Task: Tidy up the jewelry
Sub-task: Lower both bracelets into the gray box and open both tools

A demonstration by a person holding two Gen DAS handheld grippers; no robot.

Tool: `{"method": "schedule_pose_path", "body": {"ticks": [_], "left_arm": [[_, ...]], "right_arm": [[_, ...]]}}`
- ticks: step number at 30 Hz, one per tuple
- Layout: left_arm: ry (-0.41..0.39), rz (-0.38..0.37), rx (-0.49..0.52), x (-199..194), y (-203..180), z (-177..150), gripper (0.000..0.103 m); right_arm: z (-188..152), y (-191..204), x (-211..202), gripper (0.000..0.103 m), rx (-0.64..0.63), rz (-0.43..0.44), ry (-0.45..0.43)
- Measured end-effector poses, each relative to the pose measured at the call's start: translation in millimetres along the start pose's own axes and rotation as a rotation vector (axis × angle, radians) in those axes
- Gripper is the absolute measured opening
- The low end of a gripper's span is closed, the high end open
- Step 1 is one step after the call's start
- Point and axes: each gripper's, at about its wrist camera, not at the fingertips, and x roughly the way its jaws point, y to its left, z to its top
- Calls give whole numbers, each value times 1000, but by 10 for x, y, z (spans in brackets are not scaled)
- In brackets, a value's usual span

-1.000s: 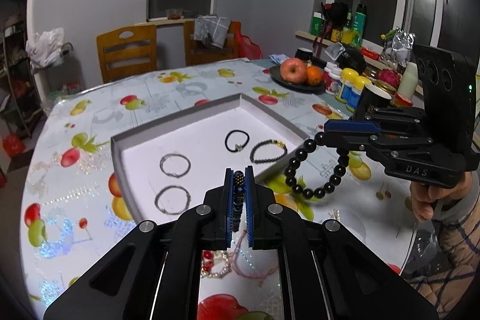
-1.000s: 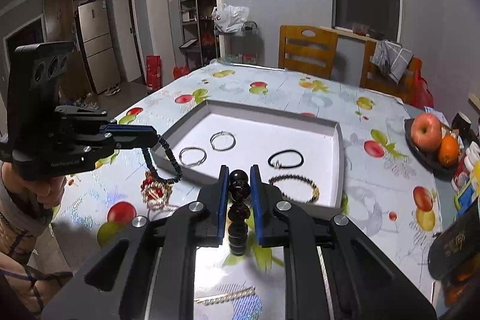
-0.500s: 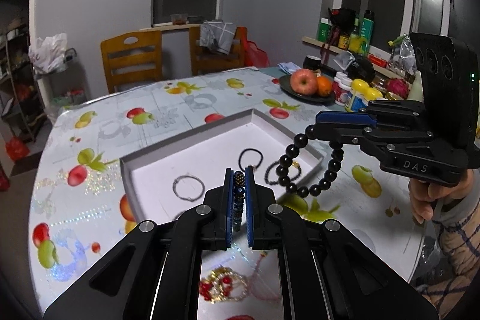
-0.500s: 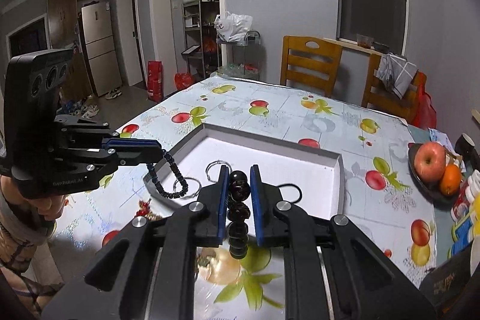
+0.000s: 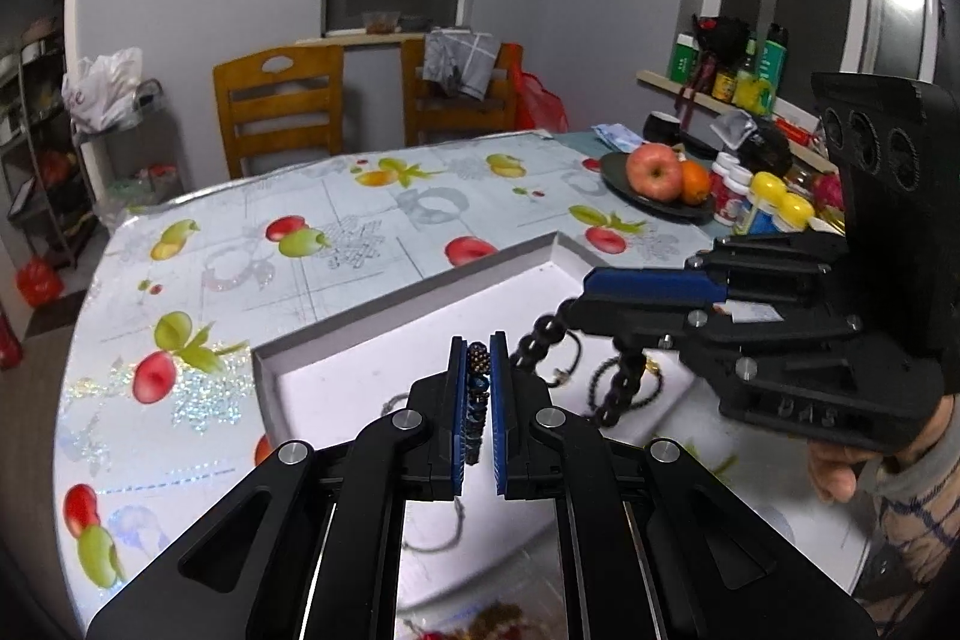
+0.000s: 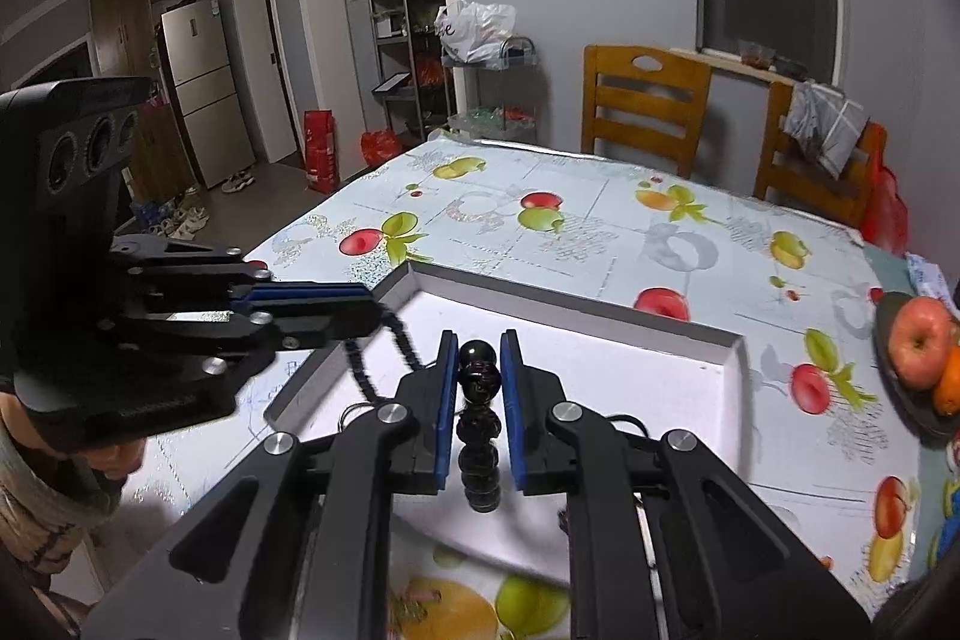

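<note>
Item: I had the left tool [image 5: 478,388] clamped on a small-bead bracelet [image 5: 477,370], the right tool [image 6: 478,394] on a black bracelet [image 6: 478,424], both over the tray [image 6: 576,307]. Risk: dangling loops could tangle or slip out.

colours on the jewelry table

white tray [image 6: 648,334] with grey rim; pale blue tablecloth [image 5: 360,232] printed with red, green and yellow fruit; glossy black bead bracelet [image 6: 478,424]; small blue and bronze bead bracelet [image 5: 477,376]; black grippers with blue pads [image 5: 459,400]; red apple [image 5: 654,172], orange wooden chairs [image 5: 279,100].
</note>
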Motion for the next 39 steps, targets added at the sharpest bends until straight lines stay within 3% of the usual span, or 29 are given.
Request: {"method": "schedule_pose_path", "body": {"ticks": [10, 20, 37, 39], "left_arm": [[86, 20, -41, 542, 304, -23, 8], [152, 88, -95, 776, 678, -121, 8], [179, 151, -52, 928, 643, -239, 8], [176, 160, -50, 916, 633, -243, 18]], "right_arm": [[-39, -428, 558, 14, 90, -35, 89], [-167, -919, 616, 14, 179, -69, 117], [-383, -1090, 674, 15, 200, -101, 153], [-393, -1087, 664, 16, 202, -104, 154]]}}
